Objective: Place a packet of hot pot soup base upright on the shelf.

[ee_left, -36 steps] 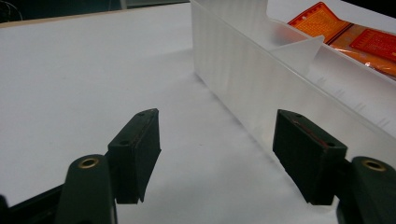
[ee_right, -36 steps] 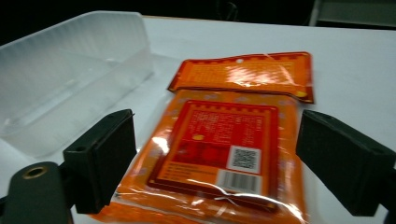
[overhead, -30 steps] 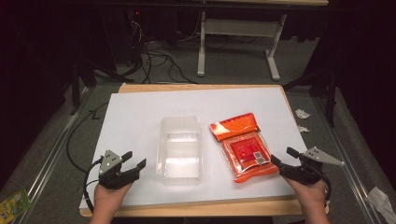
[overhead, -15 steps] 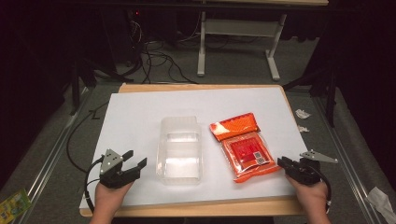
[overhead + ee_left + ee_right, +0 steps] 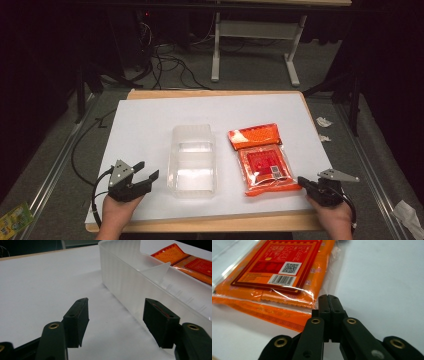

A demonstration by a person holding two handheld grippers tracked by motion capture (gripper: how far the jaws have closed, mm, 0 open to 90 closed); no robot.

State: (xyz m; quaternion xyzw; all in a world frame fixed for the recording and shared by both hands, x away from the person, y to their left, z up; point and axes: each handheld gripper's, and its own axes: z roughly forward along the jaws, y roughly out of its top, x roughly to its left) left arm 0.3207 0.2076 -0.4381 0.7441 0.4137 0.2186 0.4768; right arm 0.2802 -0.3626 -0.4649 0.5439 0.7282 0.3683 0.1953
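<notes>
Right gripper [image 5: 306, 183] sat at the near right table edge, jaws pressed together on nothing, tips just at the near corner of the orange packet [image 5: 261, 159], which lay flat on the white sheet [image 5: 150, 115] right of the clear plastic container [image 5: 193, 155]. Left gripper [image 5: 145, 176] rested near left, jaws spread wide, empty, just beside the container's left wall [image 5: 125, 282]. Likely step was picking up the packet for the container; to do it well the right jaws needed parting first, then sliding low under the crinkly film edge [image 5: 294, 298] and pinching the seam rather than the bulging middle. The film looked slippery and lay flat, so a poor bite seemed possible. Left could steady the container. Sheet between packet and container lay open. Paper scraps [image 5: 324, 121] and cables [image 5: 167, 65] lay off the table, not in the way.
</notes>
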